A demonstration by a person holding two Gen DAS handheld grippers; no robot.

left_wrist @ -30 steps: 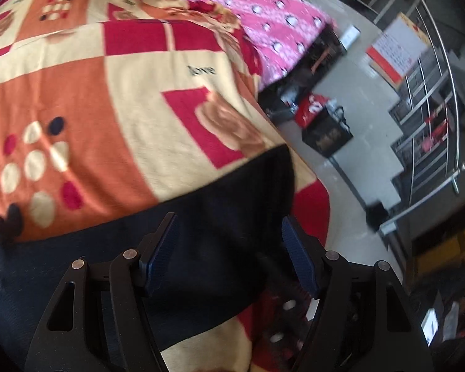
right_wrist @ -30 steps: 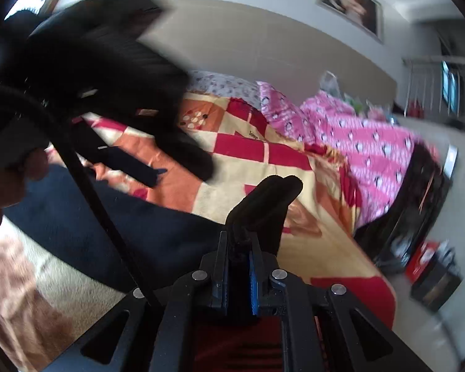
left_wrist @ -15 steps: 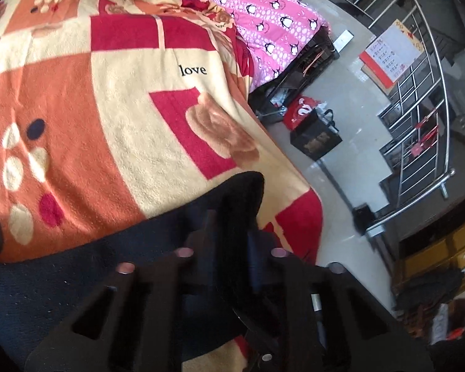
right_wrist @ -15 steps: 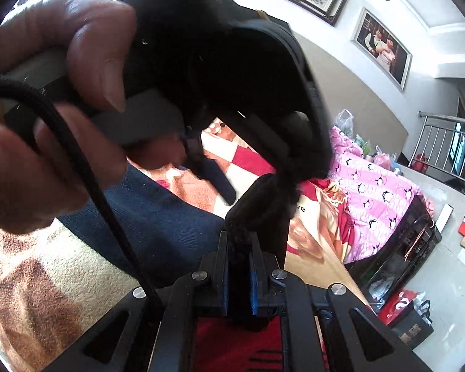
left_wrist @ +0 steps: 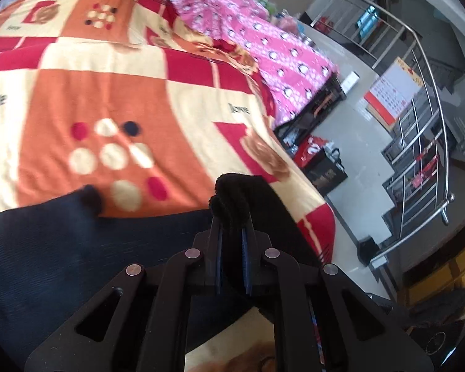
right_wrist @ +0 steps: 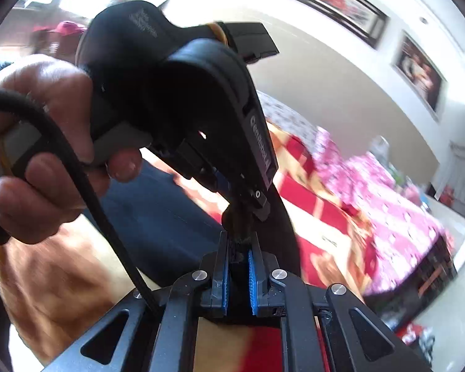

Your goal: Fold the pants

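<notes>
Both the left hand-held gripper (left_wrist: pixel 231 232) and right hand-held gripper (right_wrist: pixel 238 254) are pinching bunched pants (left_wrist: pixel 77 248) fabric, apparently lifting it off the bed (left_wrist: pixel 93 93) for folding.

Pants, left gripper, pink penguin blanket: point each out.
pants (left_wrist: pixel 77 248): left wrist view, flat dark cloth on the bed.
left gripper (left_wrist: pixel 231 232): left wrist view, between fingertips, shut on bunched cloth.
pink penguin blanket (left_wrist: pixel 279 62): left wrist view, middle of its top.

Both wrist cams close over bed (left_wrist: pixel 114 71), sharing pink bedding (right_wrist: pixel 384 186).
</notes>
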